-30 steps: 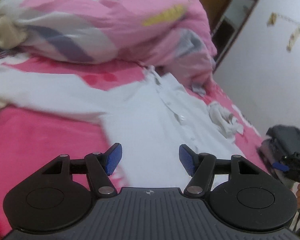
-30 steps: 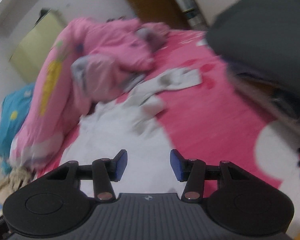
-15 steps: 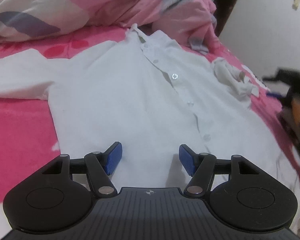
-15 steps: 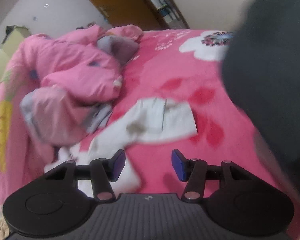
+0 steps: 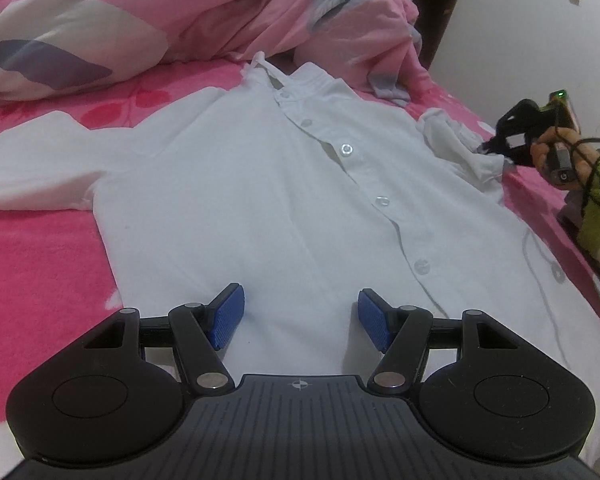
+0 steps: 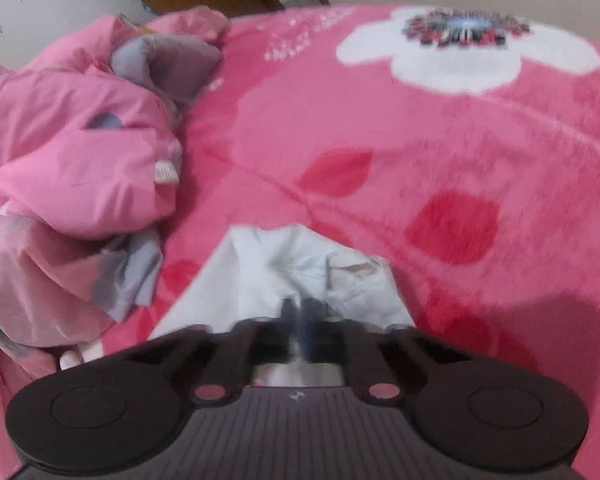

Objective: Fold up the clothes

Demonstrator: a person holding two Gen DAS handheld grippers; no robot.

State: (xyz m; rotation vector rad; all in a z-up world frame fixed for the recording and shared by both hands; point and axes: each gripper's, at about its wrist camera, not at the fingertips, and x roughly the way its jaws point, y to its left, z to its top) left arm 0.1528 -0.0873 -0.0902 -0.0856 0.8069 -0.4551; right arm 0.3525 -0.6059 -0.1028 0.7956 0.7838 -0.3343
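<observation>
Motion-blurred right gripper (image 6: 300, 320) jaws over the white shirt's (image 6: 300, 264) sleeve, its body below the frame edge.

Left wrist view: soft, even indoor light; sharp centre, no glare noted. Fisheye bending is seen at the edges, with dark vignetted corners. Right wrist view: motion blur throughout, strongest on the blanket's flower print (image 6: 466, 46) at upper right. A soft shadow is cast at lower right.

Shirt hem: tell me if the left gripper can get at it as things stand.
Probably yes. The left gripper is open just over the white shirt near its hem, with nothing lying between.
</observation>
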